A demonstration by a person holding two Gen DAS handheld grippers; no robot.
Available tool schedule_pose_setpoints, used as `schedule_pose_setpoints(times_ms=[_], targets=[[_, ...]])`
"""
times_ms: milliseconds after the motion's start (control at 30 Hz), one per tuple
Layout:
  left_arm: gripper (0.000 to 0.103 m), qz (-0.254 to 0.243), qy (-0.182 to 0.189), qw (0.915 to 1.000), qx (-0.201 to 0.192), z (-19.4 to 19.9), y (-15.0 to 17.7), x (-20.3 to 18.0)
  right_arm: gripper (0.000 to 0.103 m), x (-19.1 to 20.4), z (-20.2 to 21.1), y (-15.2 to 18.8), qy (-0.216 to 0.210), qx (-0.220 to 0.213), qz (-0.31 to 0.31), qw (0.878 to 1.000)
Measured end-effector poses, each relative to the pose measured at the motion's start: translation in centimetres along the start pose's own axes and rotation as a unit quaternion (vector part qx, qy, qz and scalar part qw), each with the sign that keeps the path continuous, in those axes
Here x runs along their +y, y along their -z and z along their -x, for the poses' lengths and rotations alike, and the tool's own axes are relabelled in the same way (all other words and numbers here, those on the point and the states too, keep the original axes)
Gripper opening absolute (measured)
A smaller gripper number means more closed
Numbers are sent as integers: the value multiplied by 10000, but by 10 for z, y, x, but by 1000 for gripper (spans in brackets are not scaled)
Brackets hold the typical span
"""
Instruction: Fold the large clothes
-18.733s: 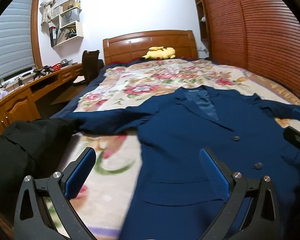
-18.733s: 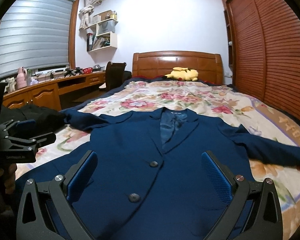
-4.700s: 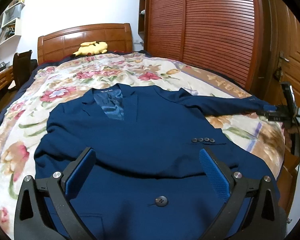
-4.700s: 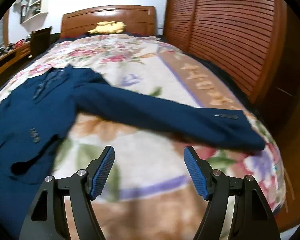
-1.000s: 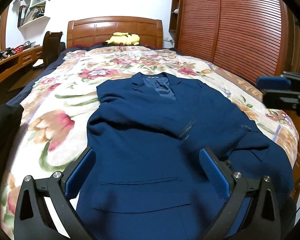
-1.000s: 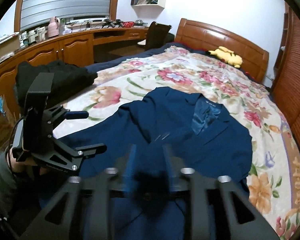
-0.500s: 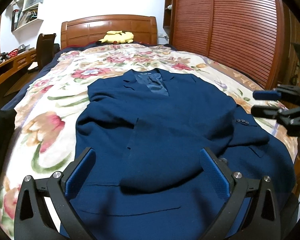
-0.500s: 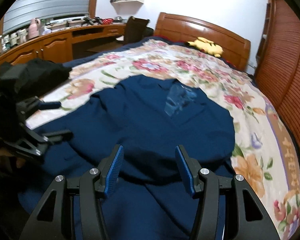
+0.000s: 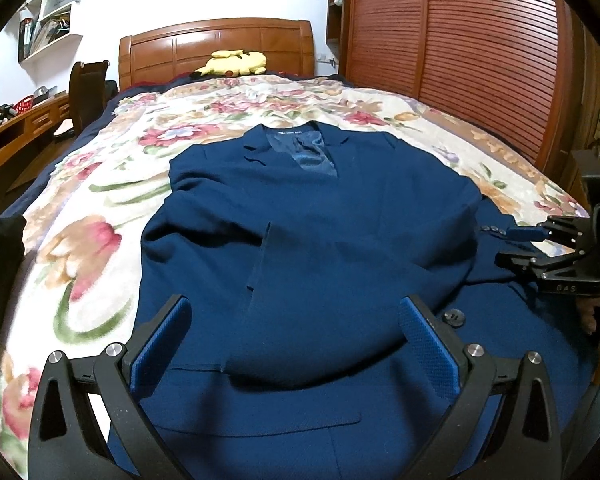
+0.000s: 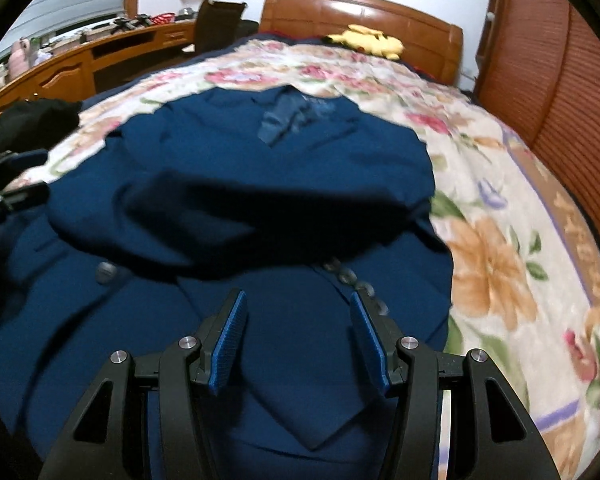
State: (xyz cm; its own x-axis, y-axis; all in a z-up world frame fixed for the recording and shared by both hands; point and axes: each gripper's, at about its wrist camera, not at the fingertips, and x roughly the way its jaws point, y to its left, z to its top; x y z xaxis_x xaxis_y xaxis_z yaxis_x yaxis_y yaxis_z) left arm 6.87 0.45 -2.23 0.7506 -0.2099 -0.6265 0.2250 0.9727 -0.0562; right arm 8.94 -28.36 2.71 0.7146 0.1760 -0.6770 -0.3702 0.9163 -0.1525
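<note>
Left wrist view: the navy jacket [image 9: 320, 240] is laid lengthwise on the floral bed [image 9: 92, 216], collar far, hem near, below the open, empty left gripper [image 9: 296, 344]. The right gripper [image 10: 300, 340], half-parted, seemingly empty, is held over the cuff.

On the bed [image 9: 100, 184] we count one blue jacket [image 9: 320, 240] and one yellow plush toy [image 9: 234, 62] at the headboard. We see two grippers over the bed: left [image 9: 296, 344] and right [image 10: 298, 340]. Beside the bed we count one chair [image 9: 86, 92].
</note>
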Motion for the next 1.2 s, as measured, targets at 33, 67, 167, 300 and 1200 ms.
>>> schedule_pose_setpoints(times_ms=[33,67,167,300,1200], targets=[[103,-5,-12,10000,20,-1,0,0,56,0,-4,0,-40,33,-53,10000],[103,-10,-22,10000,39,-2,1,0,56,1,-7,-2,-84,32,-113,9999],[103,1,-30,10000,91,-5,1,-1,56,4,-10,-3,-108,-28,-168,9998],[103,69,44,9998,171,-7,-1,2,56,5,-18,-3,-183,-81,-229,9995],[73,223,158,9914,1279,-92,-58,21,56,-8,-11,21,-249,-267,-351,9987]])
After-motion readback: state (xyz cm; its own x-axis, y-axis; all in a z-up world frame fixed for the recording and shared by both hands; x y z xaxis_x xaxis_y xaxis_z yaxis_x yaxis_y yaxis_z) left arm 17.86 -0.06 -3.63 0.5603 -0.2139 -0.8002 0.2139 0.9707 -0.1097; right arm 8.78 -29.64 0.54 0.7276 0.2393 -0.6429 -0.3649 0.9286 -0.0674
